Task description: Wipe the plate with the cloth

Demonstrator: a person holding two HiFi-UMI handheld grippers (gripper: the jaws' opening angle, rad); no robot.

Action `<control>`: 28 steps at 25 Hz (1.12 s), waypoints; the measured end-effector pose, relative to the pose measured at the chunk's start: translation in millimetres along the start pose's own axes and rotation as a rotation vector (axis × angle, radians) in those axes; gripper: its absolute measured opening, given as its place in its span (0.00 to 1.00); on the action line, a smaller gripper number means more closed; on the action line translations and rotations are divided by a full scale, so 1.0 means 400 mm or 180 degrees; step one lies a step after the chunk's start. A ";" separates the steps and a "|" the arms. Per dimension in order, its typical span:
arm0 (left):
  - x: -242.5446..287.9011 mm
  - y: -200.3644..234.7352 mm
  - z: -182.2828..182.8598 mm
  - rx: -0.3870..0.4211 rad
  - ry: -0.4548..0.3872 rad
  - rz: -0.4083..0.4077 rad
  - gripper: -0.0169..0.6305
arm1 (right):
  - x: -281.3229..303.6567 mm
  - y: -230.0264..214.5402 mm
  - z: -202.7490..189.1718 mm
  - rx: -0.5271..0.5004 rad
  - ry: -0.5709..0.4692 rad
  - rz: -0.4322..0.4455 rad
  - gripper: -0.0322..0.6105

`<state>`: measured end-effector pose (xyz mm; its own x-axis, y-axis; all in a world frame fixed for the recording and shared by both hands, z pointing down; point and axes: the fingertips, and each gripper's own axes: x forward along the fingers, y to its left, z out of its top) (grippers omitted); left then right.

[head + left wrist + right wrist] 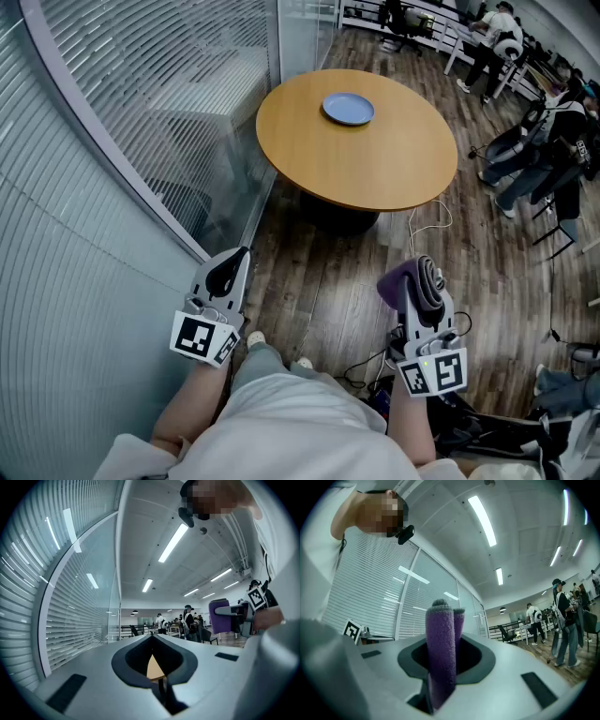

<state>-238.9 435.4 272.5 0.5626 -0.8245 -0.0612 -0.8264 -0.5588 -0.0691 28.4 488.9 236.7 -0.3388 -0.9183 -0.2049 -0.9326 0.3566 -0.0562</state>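
A light blue plate (348,109) lies on the far part of a round wooden table (375,159), well ahead of both grippers. My left gripper (230,270) is held low at the left, over the floor, shut with nothing between its jaws (153,641). My right gripper (427,281) is held low at the right, shut on a folded purple cloth (401,281). The cloth (440,648) stands up between its jaws as a thick fold. In the left gripper view the same purple cloth (220,617) shows at the right. Both grippers are far short of the table.
A curved glass wall with blinds (122,141) runs along the left, close to the table. Several people (525,141) sit and stand at desks at the upper right. A white cable (422,230) and dark cables (361,375) lie on the wooden floor between me and the table.
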 end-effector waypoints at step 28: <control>0.167 0.058 0.033 0.0044 -0.0240 -0.0202 0.03 | 0.124 -0.054 -0.008 -0.0072 -0.0191 -0.0150 0.21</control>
<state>-220.1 368.6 253.6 0.6143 -0.7781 -0.1309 -0.7890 -0.6079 -0.0889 31.3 435.1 230.9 -0.2869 -0.9218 -0.2608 -0.9501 0.3085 -0.0453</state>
